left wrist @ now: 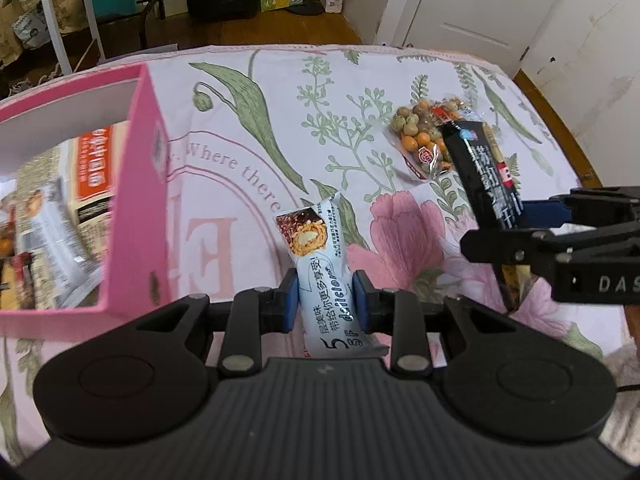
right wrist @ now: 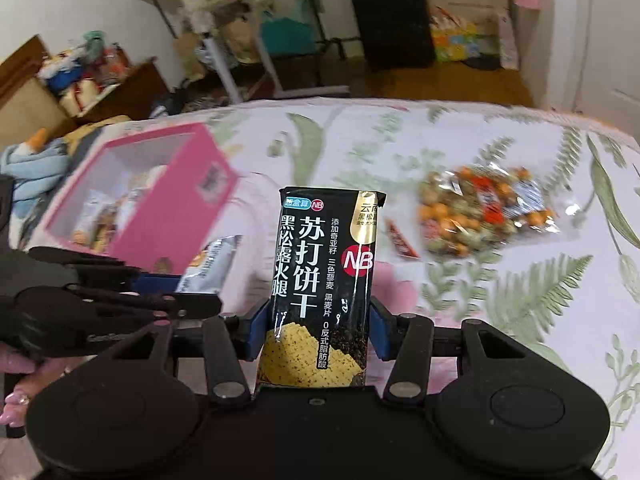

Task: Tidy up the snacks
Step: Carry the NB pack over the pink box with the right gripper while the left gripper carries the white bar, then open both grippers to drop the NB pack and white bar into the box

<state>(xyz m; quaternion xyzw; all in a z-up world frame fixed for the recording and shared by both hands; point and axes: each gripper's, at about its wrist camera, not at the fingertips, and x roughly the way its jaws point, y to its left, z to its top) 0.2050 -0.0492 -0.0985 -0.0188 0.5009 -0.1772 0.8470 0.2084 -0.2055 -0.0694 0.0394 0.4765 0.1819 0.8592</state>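
Note:
My left gripper (left wrist: 325,300) is shut on a pale blue chocolate-roll snack packet (left wrist: 320,264), held above the flowered cloth; that packet (right wrist: 210,266) and the left gripper (right wrist: 176,284) also show at the left of the right wrist view. My right gripper (right wrist: 318,330) is shut on a black soda-cracker packet (right wrist: 320,280), lifted off the table; the right gripper (left wrist: 532,216) and its black packet (left wrist: 486,176) appear at the right of the left wrist view. A pink box (left wrist: 138,200) (right wrist: 160,196) stands open at the left with several snack packs inside.
A clear bag of mixed coated peanuts (left wrist: 426,138) (right wrist: 480,212) lies on the flowered tablecloth (left wrist: 256,128) at the far right. The table's wooden edge (left wrist: 560,120) curves on the right. Racks, bags and a black case stand on the floor beyond. A hand (right wrist: 16,364) holds the left gripper.

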